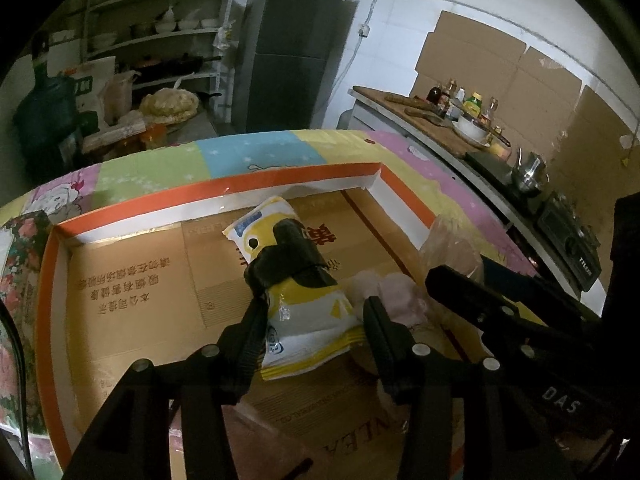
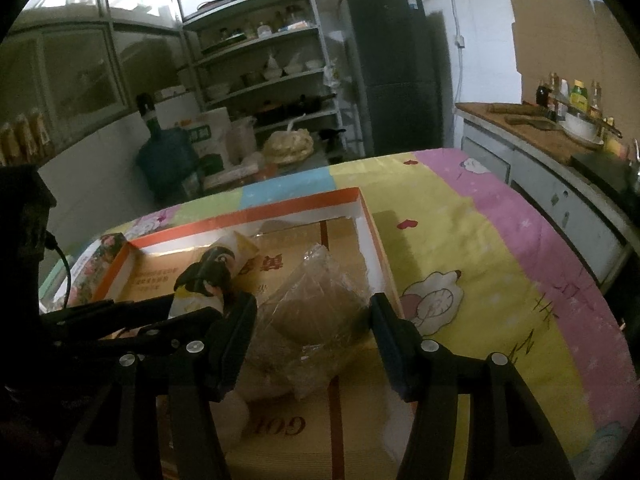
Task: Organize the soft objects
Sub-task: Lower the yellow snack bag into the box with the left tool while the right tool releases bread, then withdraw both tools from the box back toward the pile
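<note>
A shallow cardboard box (image 1: pixel 248 192) with an orange rim lies on a patterned sheet. On its floor rests a yellow and white packet (image 1: pixel 312 320) with a black soft item (image 1: pixel 288 256) across its middle. My left gripper (image 1: pixel 316 320) straddles the packet's lower half; its left pad touches the packet and the right pad stands just off it. My right gripper (image 2: pixel 312 316) has both pads against a clear plastic bag (image 2: pixel 320 304) holding a brown round lump, near the box's right wall (image 2: pixel 372 232). Pale soft lumps (image 1: pixel 392 292) lie beside the packet.
A flowered carton (image 2: pixel 100 260) sits left of the box. The colourful sheet (image 2: pixel 480 260) stretches to the right. Beyond it a counter (image 1: pixel 432 120) carries bottles, a bowl and a kettle (image 1: pixel 528 172). Shelves, a dark fridge (image 2: pixel 396 68) and a water jug stand behind.
</note>
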